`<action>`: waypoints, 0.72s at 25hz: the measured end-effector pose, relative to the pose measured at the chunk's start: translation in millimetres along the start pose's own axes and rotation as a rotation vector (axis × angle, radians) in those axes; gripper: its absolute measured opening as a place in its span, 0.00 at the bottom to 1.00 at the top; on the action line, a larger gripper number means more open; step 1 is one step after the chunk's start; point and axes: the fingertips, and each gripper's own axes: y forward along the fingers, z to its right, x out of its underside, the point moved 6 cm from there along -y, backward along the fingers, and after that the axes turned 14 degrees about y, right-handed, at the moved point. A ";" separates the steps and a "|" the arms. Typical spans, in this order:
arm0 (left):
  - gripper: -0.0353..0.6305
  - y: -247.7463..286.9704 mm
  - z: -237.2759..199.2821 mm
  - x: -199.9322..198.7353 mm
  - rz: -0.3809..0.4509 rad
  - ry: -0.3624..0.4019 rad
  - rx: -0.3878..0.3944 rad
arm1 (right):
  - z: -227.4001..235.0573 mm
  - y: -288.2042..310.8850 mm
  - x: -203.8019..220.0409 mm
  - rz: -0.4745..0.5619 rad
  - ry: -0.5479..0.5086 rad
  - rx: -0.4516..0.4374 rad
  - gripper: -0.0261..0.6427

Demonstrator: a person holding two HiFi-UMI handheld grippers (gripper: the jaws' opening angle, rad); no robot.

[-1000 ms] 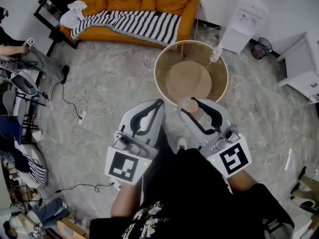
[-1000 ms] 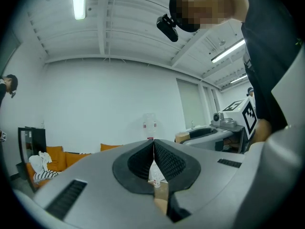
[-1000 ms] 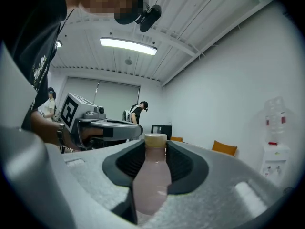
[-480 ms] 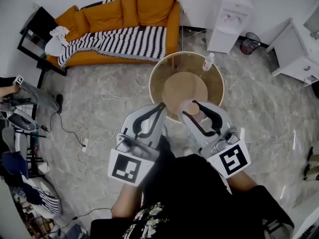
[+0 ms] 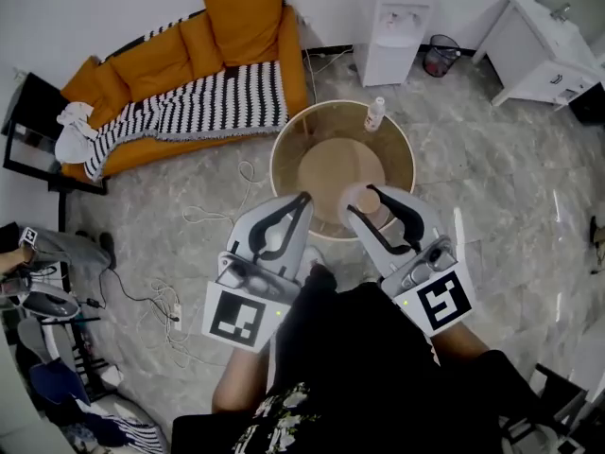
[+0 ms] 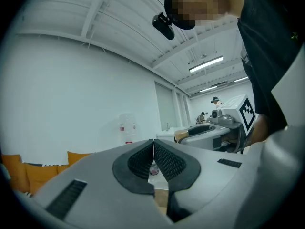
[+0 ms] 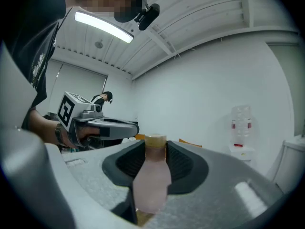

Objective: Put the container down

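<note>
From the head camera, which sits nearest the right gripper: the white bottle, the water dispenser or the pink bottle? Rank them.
1. pink bottle: held in the right gripper's fingers.
2. white bottle: on the table's far rim.
3. water dispenser: against the back wall, farthest.

Nothing legible anywhere: only black-and-white square markers, patterns without letters or numerals, on the rear of the left tongs and right tongs.

Frosted translucent plastic container, light wooden table, glossy marble floor
</note>
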 end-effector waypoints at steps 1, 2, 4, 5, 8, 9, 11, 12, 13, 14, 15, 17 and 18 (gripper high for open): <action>0.07 3.3 -6.8 4.8 0.000 -0.004 0.021 | 0.4 5.2 -0.4 -0.001 -0.008 0.022 0.23; 0.07 6.4 -13.1 9.0 0.000 -0.007 0.038 | 1.3 9.7 -1.1 0.001 -0.008 0.041 0.23; 0.07 13.0 -23.4 16.4 -0.002 -0.004 0.072 | 4.6 15.1 -1.8 0.007 0.010 0.078 0.23; 0.07 17.2 -28.3 19.3 0.004 -0.003 0.090 | 6.8 17.1 -2.1 0.009 0.020 0.101 0.23; 0.07 29.1 -44.4 29.6 0.030 -0.042 0.145 | 11.9 25.0 -2.8 0.014 0.032 0.176 0.23; 0.07 32.0 -50.8 34.0 0.036 -0.069 0.163 | 13.2 28.3 -2.5 0.012 0.028 0.198 0.23; 0.07 39.8 -64.7 41.7 0.048 -0.100 0.189 | 18.0 33.6 -1.4 0.004 0.017 0.235 0.23; 0.07 45.0 -70.5 45.1 0.050 -0.094 0.197 | 21.2 34.8 -0.7 0.003 0.016 0.253 0.23; 0.07 50.0 -74.6 48.4 0.050 -0.081 0.202 | 24.0 34.8 0.3 0.005 0.020 0.270 0.23; 0.07 54.1 -77.0 51.4 0.052 -0.070 0.207 | 25.7 34.0 1.8 0.010 0.025 0.288 0.23; 0.07 56.7 -77.8 54.5 0.056 -0.066 0.212 | 26.3 32.6 4.1 0.013 0.030 0.305 0.23; 0.07 60.3 -76.5 60.1 0.061 -0.069 0.233 | 27.3 29.9 8.7 0.009 0.037 0.337 0.23; 0.07 62.9 -74.9 61.8 0.061 -0.068 0.248 | 28.9 28.8 9.9 0.006 0.040 0.351 0.23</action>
